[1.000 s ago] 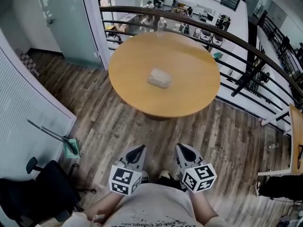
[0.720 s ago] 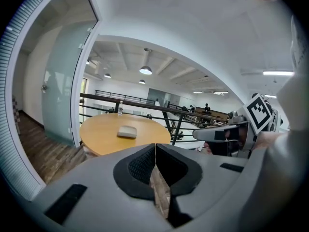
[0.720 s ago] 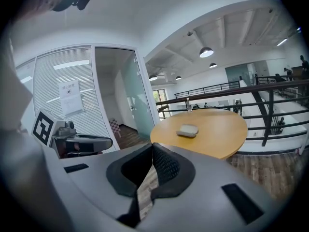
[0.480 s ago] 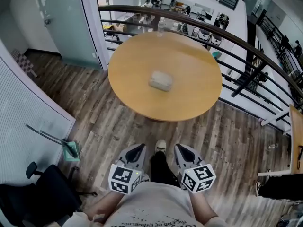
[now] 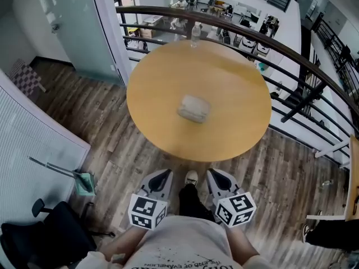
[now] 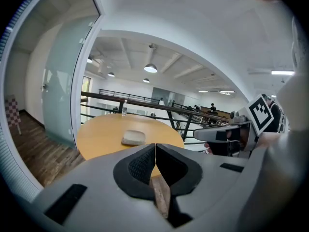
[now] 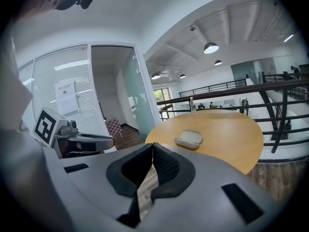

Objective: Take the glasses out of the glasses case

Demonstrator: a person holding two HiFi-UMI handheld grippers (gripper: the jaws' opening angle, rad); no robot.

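Closed glasses case [image 5: 193,108] on table [image 5: 235,83], contents hidden, left tool [image 5: 165,175], right tool [image 5: 213,174] pinched

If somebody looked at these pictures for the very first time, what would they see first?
The big round wooden table stands out first, with a pale glasses case lying alone near its middle. Low in the head view, the left gripper and right gripper are held close to the person, both shut and empty. A clear bottle stands at the table's far edge.
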